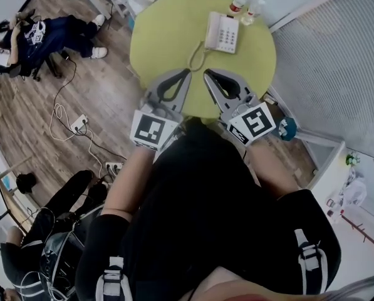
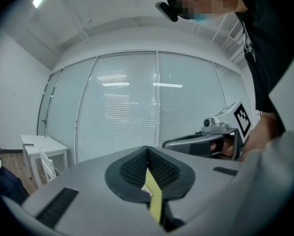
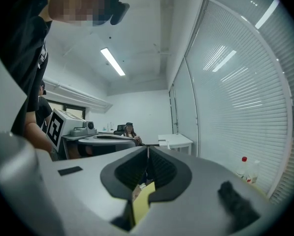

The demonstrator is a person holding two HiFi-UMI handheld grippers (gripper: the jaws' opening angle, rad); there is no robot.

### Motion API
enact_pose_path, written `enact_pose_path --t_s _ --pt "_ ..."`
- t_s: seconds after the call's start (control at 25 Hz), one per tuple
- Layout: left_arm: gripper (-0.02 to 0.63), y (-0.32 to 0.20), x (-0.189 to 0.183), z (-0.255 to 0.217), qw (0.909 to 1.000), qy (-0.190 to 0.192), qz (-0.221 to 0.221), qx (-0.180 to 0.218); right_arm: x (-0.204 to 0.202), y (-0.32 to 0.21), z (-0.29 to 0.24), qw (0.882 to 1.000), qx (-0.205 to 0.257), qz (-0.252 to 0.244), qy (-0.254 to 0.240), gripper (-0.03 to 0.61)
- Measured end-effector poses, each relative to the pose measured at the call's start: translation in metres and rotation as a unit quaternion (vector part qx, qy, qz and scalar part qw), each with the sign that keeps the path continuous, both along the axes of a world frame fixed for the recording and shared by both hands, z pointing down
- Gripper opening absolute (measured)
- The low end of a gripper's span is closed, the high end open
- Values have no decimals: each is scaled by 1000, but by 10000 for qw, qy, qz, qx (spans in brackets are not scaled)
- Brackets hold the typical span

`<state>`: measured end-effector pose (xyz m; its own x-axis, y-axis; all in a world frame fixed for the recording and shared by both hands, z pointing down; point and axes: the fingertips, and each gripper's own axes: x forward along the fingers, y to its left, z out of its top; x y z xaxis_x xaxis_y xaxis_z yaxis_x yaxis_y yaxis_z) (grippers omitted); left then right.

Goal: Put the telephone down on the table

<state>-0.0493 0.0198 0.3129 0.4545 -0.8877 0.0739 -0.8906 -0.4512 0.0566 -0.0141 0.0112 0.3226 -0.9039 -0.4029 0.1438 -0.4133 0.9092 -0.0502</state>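
The telephone (image 1: 222, 32) lies flat on the round yellow-green table (image 1: 161, 36) in the upper middle of the head view, close to the far rim. Its cord (image 1: 196, 55) curls down from its left side toward the near rim. Two bottles (image 1: 244, 6) stand at the far edge, just beside the telephone's upper right corner.

The left gripper (image 1: 185, 75) and right gripper (image 1: 208, 75) sit side by side at the centre of the frame. Their tips reach just over the table's near edge, well apart from the telephone, with a band of bare tabletop between. In its own view, the left gripper (image 2: 147, 149) has its jaws pressed together with nothing between the pads. The right gripper (image 3: 147, 149) is the same, closed and empty.

The left half of the tabletop is bare out to its rim. To the right, a wall of blinds (image 1: 337, 61) runs close along the table's edge, leaving little room on that side. To the left, wooden floor (image 1: 67, 74) opens out, crossed by loose cables (image 1: 61, 115), with a seated person (image 1: 42, 36) in the upper left corner.
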Motion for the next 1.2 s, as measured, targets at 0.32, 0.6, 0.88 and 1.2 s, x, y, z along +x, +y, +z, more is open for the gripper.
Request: enact_pose_path --t_s 0.32,0.6,0.88,1.2 --pt "6 -58 -1 4 10000 -54 29 -78 -1 -60 5 9999 -51 44 -95 21" --pt "6 -107 12 13 9998 -138 65 -83 12 -110 15 9999 -129 64 -89 21" --pt "6 -153 25 28 9993 -197 183 -258 30 -164 27 9985 -215 474 146 21" --pt "6 -193 49 41 9993 -234 228 -165 49 -196 51 9979 -209 566 225 21"
